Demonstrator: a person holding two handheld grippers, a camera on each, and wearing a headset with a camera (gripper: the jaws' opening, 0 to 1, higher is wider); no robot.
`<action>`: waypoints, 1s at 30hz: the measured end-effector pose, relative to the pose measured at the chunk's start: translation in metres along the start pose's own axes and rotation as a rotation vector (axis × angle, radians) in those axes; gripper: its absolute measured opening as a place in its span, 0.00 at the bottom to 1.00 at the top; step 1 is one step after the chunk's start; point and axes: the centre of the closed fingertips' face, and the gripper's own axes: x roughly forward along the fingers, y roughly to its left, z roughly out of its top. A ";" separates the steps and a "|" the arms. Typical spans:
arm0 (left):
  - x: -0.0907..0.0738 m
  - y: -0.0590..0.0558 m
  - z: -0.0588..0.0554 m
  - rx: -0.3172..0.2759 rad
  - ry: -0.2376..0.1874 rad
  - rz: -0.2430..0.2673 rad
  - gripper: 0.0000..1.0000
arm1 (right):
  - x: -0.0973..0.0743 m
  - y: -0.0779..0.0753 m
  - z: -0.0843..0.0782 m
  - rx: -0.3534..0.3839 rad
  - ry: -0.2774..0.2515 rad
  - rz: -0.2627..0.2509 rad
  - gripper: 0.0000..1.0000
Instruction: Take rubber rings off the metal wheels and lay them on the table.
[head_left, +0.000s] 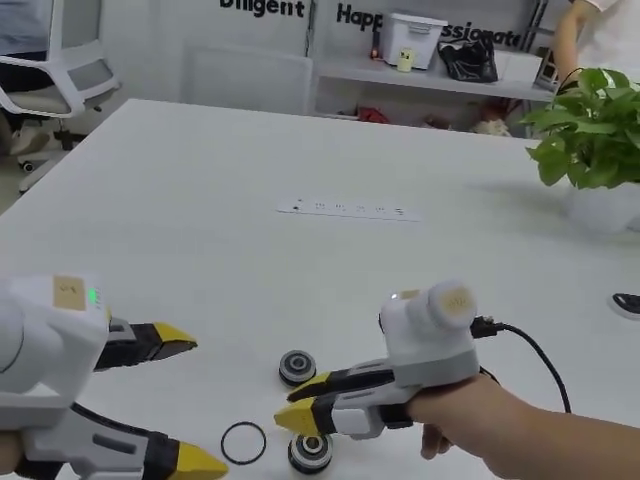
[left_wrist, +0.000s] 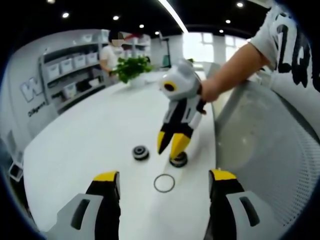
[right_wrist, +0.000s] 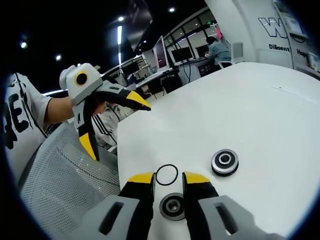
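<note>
**One ring off, more wheel work to go**

Progress. One rubber ring (head_left: 243, 442) lies flat and loose on the counter (head_left: 300, 160), low in the centre of the head view, and touches neither wheel. Two metal wheels lie flat near it. The upper wheel (head_left: 297, 366) is just above and right of the ring, and the bottom wheel (head_left: 310, 452) is just right of it at the frame's lower edge. Both look dark-rimmed, so I cannot tell which one is bare. Judgement: one ring is done and at least one is left to pull.

Claws. The right claw (head_left: 298, 402), held in a hand (head_left: 470, 415), points toward frame left with its tips just over the bottom wheel. Its jaws are narrow with a slim gap, and in the right gripper view that wheel shows through the gap. It seems to grip nothing, though contact with the wheel is too close to call. The left claw (head_left: 197, 402), at lower left, is spread wide and holds nothing, with the ring lying ahead of it.

Surface. White, matte and smooth. A flush socket strip (head_left: 348, 210) sits mid-frame. A black cable (head_left: 530, 350) trails off toward the right.

Room. A leafy plant (head_left: 590, 125) stands at upper right. A shelf (head_left: 430, 75) along the back wall carries a white box (head_left: 412, 40) and a black bag (head_left: 468, 58). An office chair (head_left: 60, 70) is at upper left.
</note>
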 end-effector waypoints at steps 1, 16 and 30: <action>0.000 0.000 0.000 0.000 0.000 -0.001 0.73 | -0.001 -0.001 0.000 0.000 0.000 0.000 0.20; 0.005 0.002 0.004 0.005 0.004 -0.009 0.73 | -0.017 -0.007 0.002 -0.002 -0.015 -0.014 0.23; 0.014 0.004 0.007 0.013 0.008 -0.022 0.73 | -0.025 -0.012 -0.003 -0.005 -0.010 -0.017 0.23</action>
